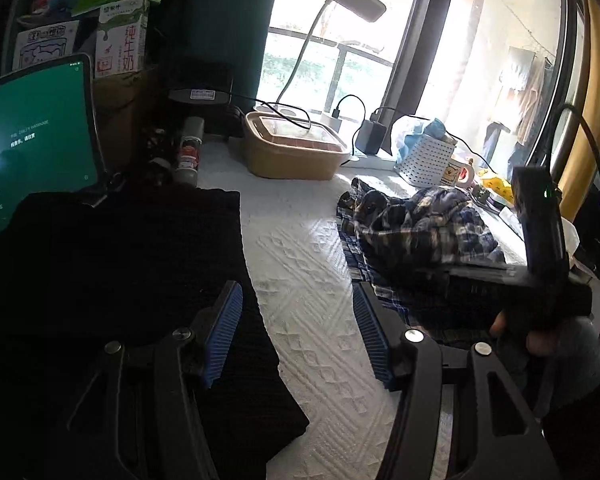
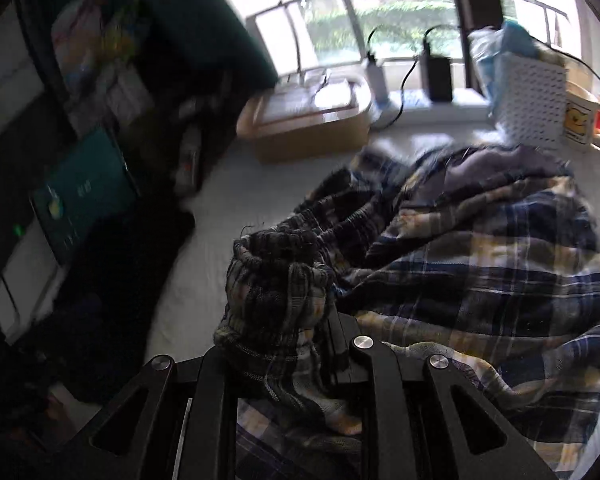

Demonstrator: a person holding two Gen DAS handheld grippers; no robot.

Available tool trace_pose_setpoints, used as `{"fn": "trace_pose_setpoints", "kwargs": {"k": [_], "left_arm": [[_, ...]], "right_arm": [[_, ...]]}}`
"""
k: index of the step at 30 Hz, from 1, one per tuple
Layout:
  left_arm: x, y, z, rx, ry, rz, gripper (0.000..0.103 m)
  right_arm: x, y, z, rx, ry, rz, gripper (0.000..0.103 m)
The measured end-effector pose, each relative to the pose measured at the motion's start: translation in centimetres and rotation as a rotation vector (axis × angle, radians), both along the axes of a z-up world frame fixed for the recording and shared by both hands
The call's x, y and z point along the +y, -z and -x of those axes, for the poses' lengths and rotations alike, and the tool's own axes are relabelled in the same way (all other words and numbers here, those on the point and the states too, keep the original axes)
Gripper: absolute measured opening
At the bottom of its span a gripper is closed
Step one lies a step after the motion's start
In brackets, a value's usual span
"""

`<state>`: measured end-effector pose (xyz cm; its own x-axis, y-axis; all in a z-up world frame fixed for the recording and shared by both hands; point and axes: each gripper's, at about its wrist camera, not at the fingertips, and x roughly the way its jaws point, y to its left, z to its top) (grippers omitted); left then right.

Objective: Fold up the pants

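Crumpled blue, yellow and white plaid pants (image 1: pixel 416 232) lie on the white textured cover (image 1: pixel 312 280) at the right. My left gripper (image 1: pixel 298 332) is open and empty, its blue pads (image 1: pixel 224 328) apart over the cover, between a folded black garment (image 1: pixel 112 280) and the plaid pants. My right gripper (image 2: pixel 288 344) is shut on the gathered elastic waistband (image 2: pixel 276 276) of the plaid pants (image 2: pixel 480 272), which bunches up between its jaws. The right gripper's body shows in the left wrist view (image 1: pixel 540 248), over the pants' right side.
A tablet with a green screen (image 1: pixel 32 144) stands at the left. A tan lidded box (image 1: pixel 296 148), chargers with cables (image 1: pixel 370 136), a white perforated basket (image 1: pixel 428 156) and a mug (image 1: pixel 458 172) line the window side. A bottle (image 1: pixel 190 148) lies by the black garment.
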<state>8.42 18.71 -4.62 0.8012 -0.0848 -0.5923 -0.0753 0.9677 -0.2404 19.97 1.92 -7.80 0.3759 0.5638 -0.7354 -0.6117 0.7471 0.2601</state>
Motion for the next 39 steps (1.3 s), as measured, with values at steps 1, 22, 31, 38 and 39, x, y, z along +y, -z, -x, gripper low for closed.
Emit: {"fn": "trace_pose_setpoints", "kwargs": {"k": [1,22,31,38,39], "left_arm": [[-0.1,-0.1,0.0,-0.001,-0.001,-0.004,0.058],[-8.9,-2.0,-7.5,0.02,0.258,-0.159,0.058],[-11.8,-0.8,-14.5,0.081,0.299,-0.295,0.058],[-13.2,0.3,-16.2,0.091,0.374,-0.336,0.032],[-13.3,0.6,-16.4,0.104,0.374,-0.346,0.026]], "right_arm": [[-0.1,0.2,0.3,-0.002,-0.01,-0.005,0.035],[-16.7,-4.8,-1.1,-0.175,0.238,-0.068,0.092],[-19.6,-4.7,-6.3,-0.239,0.207,0.068,0.091],[-17.6,-3.4,-8.4,-0.241,0.143,0.115,0.09],[-17.2,-3.1,-8.6,-0.246,0.136,0.121,0.09]]}}
